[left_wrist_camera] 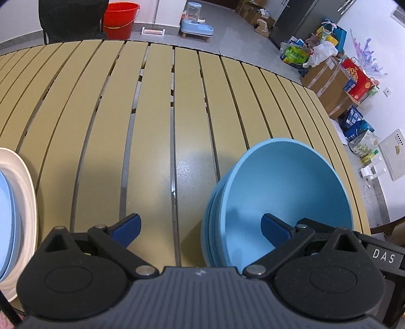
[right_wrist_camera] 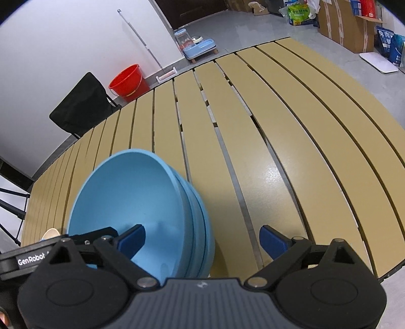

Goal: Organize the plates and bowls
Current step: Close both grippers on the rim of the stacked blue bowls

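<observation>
Both your grippers are spread wide rn, nothing clamped in either. Left gripper [left_wrist_camera: 201, 231] hangs over the slatted tan tabletop [left_wrist_camera: 157, 126], its right finger [left_wrist_camera: 274, 229] sits inside/over the mouth of the top blue bowl, left finger over bare slats, so the near rim of the stack falls between them, pads not pressing it. Right gripper [right_wrist_camera: 202, 240] is the mirror of that: its left finger [right_wrist_camera: 133, 240] is over the bowl's inside, the other one over bare tabletop, again no squeeze.

The stack of blue bowls [left_wrist_camera: 278, 192] (looks like 4 or so nested, can't count exactly) sits near the tabletop's front edge, toward the right side in the left wrist view, upright. Same stack [right_wrist_camera: 136, 202] shows lower left in the right wrist view.

Blue plate [left_wrist_camera: 7, 217] lies in a white plate/tray [left_wrist_camera: 26, 192] at the tabletop's left edge, well apart from the bowls, mostly cut off by the frame tbh.

Beyond the far edge: red bucket [left_wrist_camera: 120, 19], black chair [right_wrist_camera: 82, 106], blue pet feeder [left_wrist_camera: 196, 21] on the floor.
</observation>
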Demonstrator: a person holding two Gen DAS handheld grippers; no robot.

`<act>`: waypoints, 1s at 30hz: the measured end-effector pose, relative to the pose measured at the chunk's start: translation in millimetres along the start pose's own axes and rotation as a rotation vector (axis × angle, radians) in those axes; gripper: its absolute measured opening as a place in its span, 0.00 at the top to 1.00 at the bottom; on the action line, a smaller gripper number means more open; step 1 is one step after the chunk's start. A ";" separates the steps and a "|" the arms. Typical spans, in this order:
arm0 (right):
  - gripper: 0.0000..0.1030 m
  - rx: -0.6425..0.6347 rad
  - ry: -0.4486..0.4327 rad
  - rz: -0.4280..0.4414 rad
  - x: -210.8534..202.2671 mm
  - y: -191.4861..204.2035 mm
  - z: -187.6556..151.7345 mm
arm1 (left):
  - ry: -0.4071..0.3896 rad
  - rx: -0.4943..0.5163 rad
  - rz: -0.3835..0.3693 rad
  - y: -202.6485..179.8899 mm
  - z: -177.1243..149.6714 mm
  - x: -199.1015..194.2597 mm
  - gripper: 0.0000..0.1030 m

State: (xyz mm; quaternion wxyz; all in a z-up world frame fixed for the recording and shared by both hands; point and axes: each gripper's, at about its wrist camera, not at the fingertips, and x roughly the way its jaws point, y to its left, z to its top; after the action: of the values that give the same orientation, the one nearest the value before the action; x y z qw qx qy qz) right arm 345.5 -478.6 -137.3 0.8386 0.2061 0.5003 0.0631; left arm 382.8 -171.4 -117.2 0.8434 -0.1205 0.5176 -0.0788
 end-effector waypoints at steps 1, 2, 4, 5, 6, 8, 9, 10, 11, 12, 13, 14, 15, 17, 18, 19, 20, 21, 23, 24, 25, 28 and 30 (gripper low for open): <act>0.06 0.003 -0.001 0.002 0.2 0.5 -1.4 | 0.002 -0.003 -0.005 -1.1 -1.1 -0.3 0.03; 0.07 0.005 -0.002 0.005 0.5 0.3 -1.8 | 0.007 -0.004 -0.011 -1.6 -1.0 1.1 0.06; 0.10 0.007 -0.003 0.012 -0.2 -0.1 -2.2 | 0.017 0.000 -0.021 -3.7 -1.9 2.9 0.18; 0.13 0.006 -0.002 0.017 0.3 0.4 -2.5 | 0.024 0.002 -0.025 -4.6 -2.2 4.1 0.28; 0.14 0.006 -0.002 0.022 -0.7 -1.3 -3.7 | 0.034 0.004 -0.030 -5.8 -2.7 5.6 0.34; 0.20 0.010 -0.001 0.036 -1.5 -3.4 -4.4 | 0.045 0.004 -0.045 -6.3 -3.2 8.1 0.41; 0.22 0.011 0.000 0.040 -1.4 -3.5 -4.8 | 0.045 0.007 -0.046 -7.2 -3.5 9.0 0.44; 0.24 0.011 0.002 0.044 -1.2 -3.5 -5.1 | 0.044 0.011 -0.046 -7.7 -3.5 9.3 0.45; 0.26 0.013 0.003 0.047 -0.9 -3.6 -5.4 | 0.044 0.012 -0.047 -8.3 -3.4 9.5 0.47; 0.28 0.015 0.003 0.049 -0.8 -3.4 -5.8 | 0.046 0.010 -0.050 -8.3 -3.9 9.7 0.51; 0.34 0.016 0.003 0.052 -0.9 -3.2 -5.7 | 0.051 0.009 -0.055 -8.0 -4.6 10.4 0.55; 0.40 0.017 0.005 0.057 -0.8 -3.3 -6.2 | 0.056 0.010 -0.060 -8.3 -4.6 11.1 0.61; 0.42 0.020 0.009 0.063 -0.1 -2.3 -6.6 | 0.062 0.010 -0.063 -9.3 -4.5 11.6 0.64; 0.49 0.026 0.019 0.072 1.8 -2.3 -7.4 | 0.064 0.011 -0.052 -10.2 -4.8 12.3 0.65; 0.50 0.028 0.024 0.075 2.7 -2.3 -7.8 | 0.063 0.012 -0.050 -9.5 -5.0 12.4 0.66; 0.51 0.032 0.028 0.080 3.9 -1.8 -7.8 | 0.063 0.012 -0.049 -9.1 -4.8 12.4 0.66; 0.51 0.032 0.029 0.077 4.4 -1.2 -8.4 | 0.062 0.013 -0.048 -9.6 -4.3 12.5 0.66; 0.52 0.030 0.029 0.074 4.9 -0.5 -7.8 | 0.062 0.014 -0.047 -9.7 -4.4 12.1 0.67; 0.57 0.027 0.028 0.066 4.7 0.2 -8.3 | 0.062 0.016 -0.047 -9.5 -4.7 11.7 0.67; 0.59 0.027 0.027 0.058 4.5 0.3 -8.5 | 0.062 0.017 -0.047 -9.7 -4.9 11.6 0.67; 0.64 0.029 0.026 0.049 4.6 0.5 -8.2 | 0.061 0.020 -0.045 -10.3 -5.0 11.3 0.67; 0.73 0.045 0.028 0.034 4.5 -3.4 -7.9 | 0.051 0.038 -0.032 -14.7 -6.4 9.5 0.68; 0.73 0.053 0.031 0.036 4.6 -4.8 -7.9 | 0.045 0.047 -0.029 -18.0 -7.1 7.5 0.68</act>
State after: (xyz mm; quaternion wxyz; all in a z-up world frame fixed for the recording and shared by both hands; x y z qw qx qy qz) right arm 340.5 -479.2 -146.3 0.8238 0.2362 0.5107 0.0682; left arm 379.8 -191.5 -121.5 0.8330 -0.1063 0.5326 -0.1058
